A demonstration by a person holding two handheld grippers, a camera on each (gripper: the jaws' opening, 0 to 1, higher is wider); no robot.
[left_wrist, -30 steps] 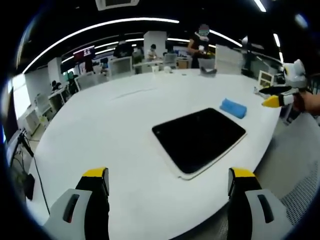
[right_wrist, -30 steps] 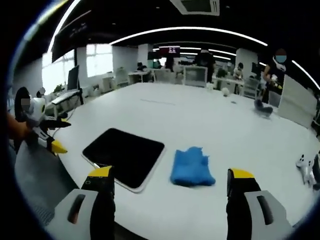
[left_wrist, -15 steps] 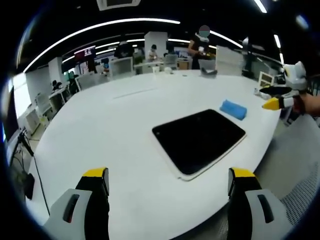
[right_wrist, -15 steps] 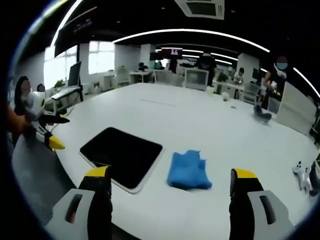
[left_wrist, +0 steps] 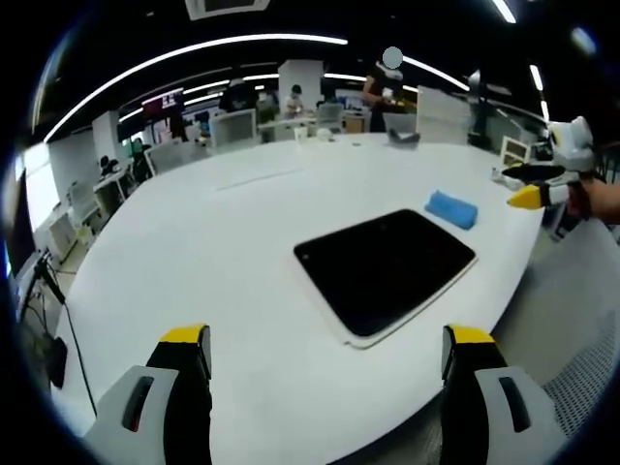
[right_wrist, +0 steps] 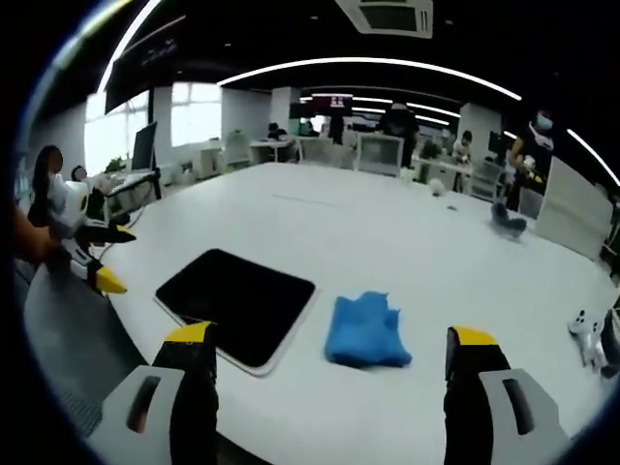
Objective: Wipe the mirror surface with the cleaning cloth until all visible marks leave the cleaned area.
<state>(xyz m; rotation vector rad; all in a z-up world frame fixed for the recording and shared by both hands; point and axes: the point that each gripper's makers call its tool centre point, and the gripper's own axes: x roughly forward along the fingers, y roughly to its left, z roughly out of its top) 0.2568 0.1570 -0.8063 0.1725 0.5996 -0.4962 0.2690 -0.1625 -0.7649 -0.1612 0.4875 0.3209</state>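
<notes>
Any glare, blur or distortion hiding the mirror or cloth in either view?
Left gripper view: strong fisheye bending, ceiling light strips curve; the dark rectangular mirror is sharp and glare-free. Right gripper view: same bending; the crumpled blue cloth is slightly soft but plainly visible.

The right gripper hovers above the near edge of a wide white tabletop, its yellow-tipped jaws spread well apart and holding nothing. Between the jaws, a little farther on, a crumpled blue cleaning cloth lies on the tabletop. Just to its left lies the mirror, a dark rounded rectangle with a pale rim, close beside the cloth. At the far left the left gripper is in a person's hand, off the tabletop's edge.
</notes>
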